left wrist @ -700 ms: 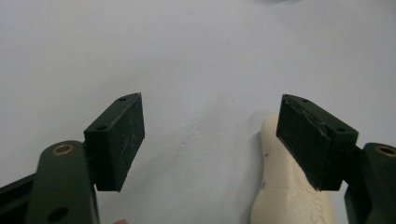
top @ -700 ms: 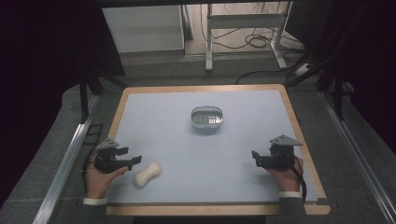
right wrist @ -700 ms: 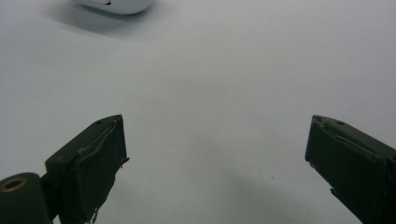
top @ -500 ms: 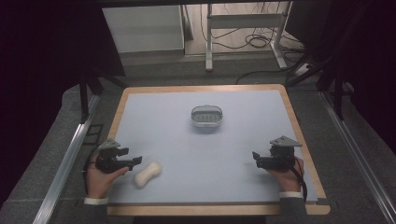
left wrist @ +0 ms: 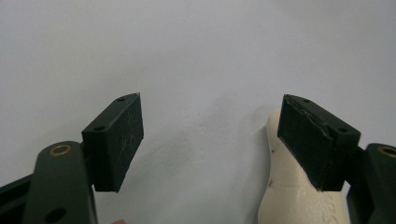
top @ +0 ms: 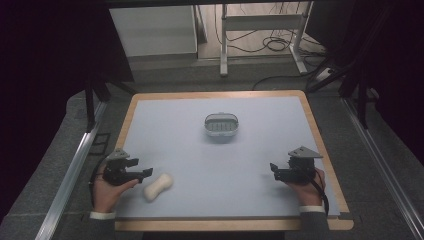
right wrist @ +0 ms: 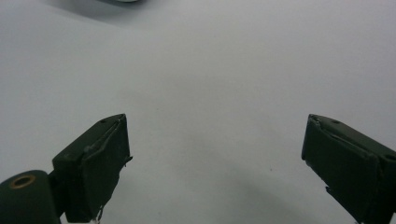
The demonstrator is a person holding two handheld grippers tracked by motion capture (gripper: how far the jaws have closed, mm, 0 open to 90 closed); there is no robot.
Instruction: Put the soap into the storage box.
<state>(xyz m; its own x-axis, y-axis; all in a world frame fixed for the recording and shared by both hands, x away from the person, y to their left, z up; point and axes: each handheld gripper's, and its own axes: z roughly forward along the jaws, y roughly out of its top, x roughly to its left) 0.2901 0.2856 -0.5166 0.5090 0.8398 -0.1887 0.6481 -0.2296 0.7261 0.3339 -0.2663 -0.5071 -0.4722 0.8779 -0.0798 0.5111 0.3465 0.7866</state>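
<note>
— Where's the soap-like cream piece (top: 158, 186)?

— Lying on the desk (top: 200, 150) near its front-left corner, at about 8 o'clock from the middle. It's a waisted, peanut-shaped lump, tilted so its far end aims toward 2 o'clock. In the left gripper view it (left wrist: 289, 196) sits low at the right, partly behind the right-hand jaw.

— And the left tongs (top: 148, 173)?

— Just at 9 o'clock of the piece, very close, held in the person's left hand (top: 107, 192). Their jaws stand wide apart with bare desk between them; the piece is off to one side of the gap, behind one pad, and I can't tell if it touches that pad. Nothing is gripped.

— The right tongs (top: 273, 167)?

— Well apart, near the front-right of the desk at roughly 4 o'clock from the middle, in the right hand (top: 307, 187), pointing toward 9 o'clock. The right gripper view shows the jaws spread wide over plain desk, holding nothing.

— Anything else on the desk?

— A small grey oval dish (top: 221, 126) with a slatted inside, just beyond the middle toward 12 o'clock, well away from the piece and both tongs.
</note>
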